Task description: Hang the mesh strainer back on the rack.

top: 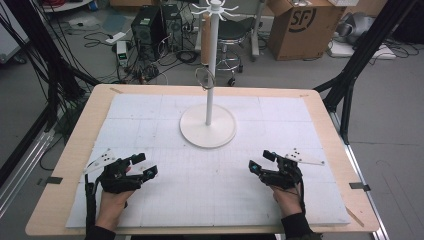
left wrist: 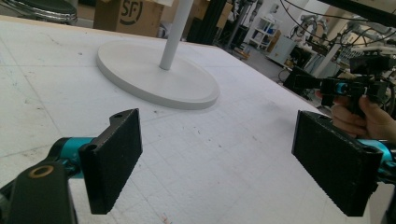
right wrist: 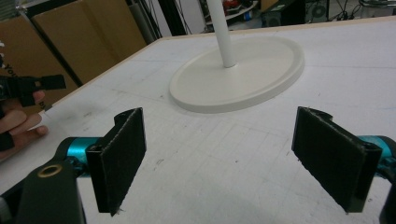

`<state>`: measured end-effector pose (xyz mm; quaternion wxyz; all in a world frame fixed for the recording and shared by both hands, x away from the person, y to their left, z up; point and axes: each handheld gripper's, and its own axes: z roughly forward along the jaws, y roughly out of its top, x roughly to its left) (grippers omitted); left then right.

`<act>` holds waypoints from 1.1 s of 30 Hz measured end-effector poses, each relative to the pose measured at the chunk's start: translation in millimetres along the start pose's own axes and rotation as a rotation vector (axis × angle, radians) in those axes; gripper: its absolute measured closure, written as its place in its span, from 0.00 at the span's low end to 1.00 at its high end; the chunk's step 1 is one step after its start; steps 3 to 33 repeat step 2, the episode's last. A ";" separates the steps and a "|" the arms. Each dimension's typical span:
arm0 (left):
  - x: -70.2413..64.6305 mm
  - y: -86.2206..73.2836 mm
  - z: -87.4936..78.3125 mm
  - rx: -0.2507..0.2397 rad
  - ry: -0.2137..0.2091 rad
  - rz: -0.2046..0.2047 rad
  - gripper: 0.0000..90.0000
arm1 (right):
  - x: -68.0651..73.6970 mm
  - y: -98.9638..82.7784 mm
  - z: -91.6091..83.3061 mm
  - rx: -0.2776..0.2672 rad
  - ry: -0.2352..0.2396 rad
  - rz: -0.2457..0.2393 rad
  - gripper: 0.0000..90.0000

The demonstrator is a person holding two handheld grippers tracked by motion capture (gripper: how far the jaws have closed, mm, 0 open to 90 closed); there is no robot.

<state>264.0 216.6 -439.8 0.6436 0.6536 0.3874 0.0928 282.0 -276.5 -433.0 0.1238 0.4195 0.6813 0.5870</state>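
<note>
Both tongs parked on the white foam mat (top: 165, 200), nothing picked up. Left gripper (top: 148, 166) has its jaws wide apart with only mat between them; right gripper (top: 261, 161) the same, wide and empty.

The thing in play looks like the white hanger stand (top: 208, 100): round base (top: 207, 131) sits ahead of both tongs, roughly midway between them, well apart from either. A metal ring (top: 204, 78) hangs on the pole partway up, and hook arms (top: 216, 8) fan out at the top.

My read: this is the ready pose before the first reach. The ring is the only loose item near the tongs, so the next move likely calls for one gripper to lift off the mat, go forward and up to the ring, and line its jaws across the wire before closing. Thin wire, so it needs a square pinch or it will slip.

View differences:
- High view gives the ring, the hook top and both hands at once.
- Left gripper view shows the base (left wrist: 159, 74) forward-left of its jaws, plus the other hand (left wrist: 369, 116) off to the right; pole is cut off low, so the ring is out of frame.
- Right gripper view puts the base (right wrist: 238, 77) dead ahead between its jaws.
</note>
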 end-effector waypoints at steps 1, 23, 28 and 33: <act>0.0 0.0 0.0 -0.001 0.000 0.000 0.19 | 0.1 -0.1 0.1 0.002 0.001 0.002 0.19; 0.0 0.0 -0.1 -0.001 0.000 -0.001 0.19 | 0.1 -0.1 0.2 0.002 0.002 0.003 0.19; 0.0 0.0 -0.1 -0.001 0.000 -0.001 0.19 | 0.1 -0.1 0.2 0.002 0.002 0.003 0.19; 0.0 0.0 -0.1 -0.001 0.000 -0.001 0.19 | 0.1 -0.1 0.2 0.002 0.002 0.003 0.19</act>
